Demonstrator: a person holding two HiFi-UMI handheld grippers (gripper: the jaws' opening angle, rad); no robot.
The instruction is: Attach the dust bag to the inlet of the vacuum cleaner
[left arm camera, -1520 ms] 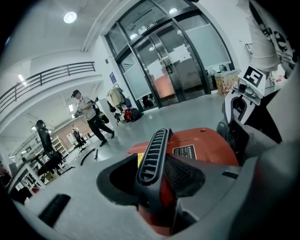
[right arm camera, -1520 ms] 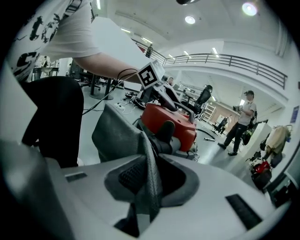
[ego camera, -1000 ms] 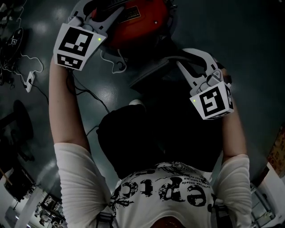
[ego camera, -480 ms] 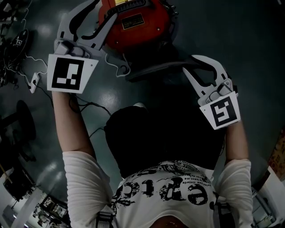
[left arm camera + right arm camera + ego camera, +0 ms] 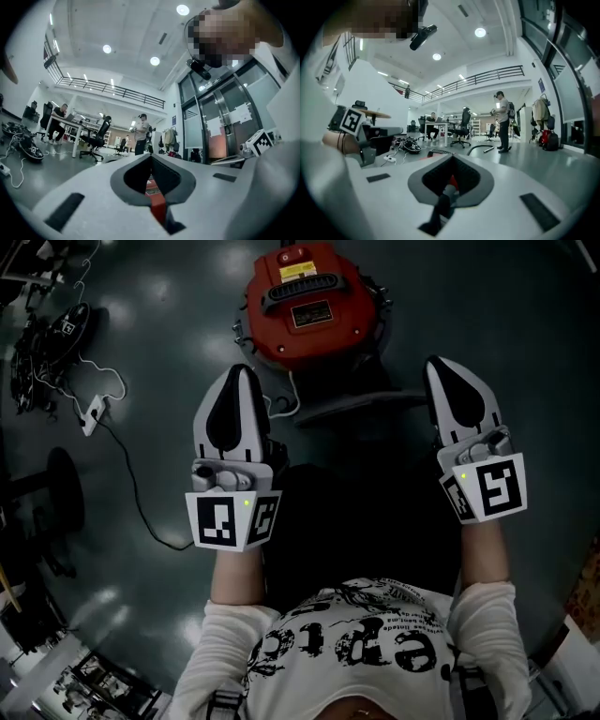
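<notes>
Nothing here reads clearly for you. Ahead of both pairs of jaws, the red vacuum cleaner [image 5: 314, 306] carries a yellow label [image 5: 300, 273] and a darker plate [image 5: 310, 315] on its lid, both too small to make out. Behind the jaws, the left marker cube [image 5: 232, 519] and right marker cube [image 5: 495, 486] show only black-and-white square code patterns, and your shirt's ornate black lettering [image 5: 347, 638] can't be deciphered from this angle. Far beyond the right jaws, a small blue wall sign [image 5: 541, 85] is illegible too.
</notes>
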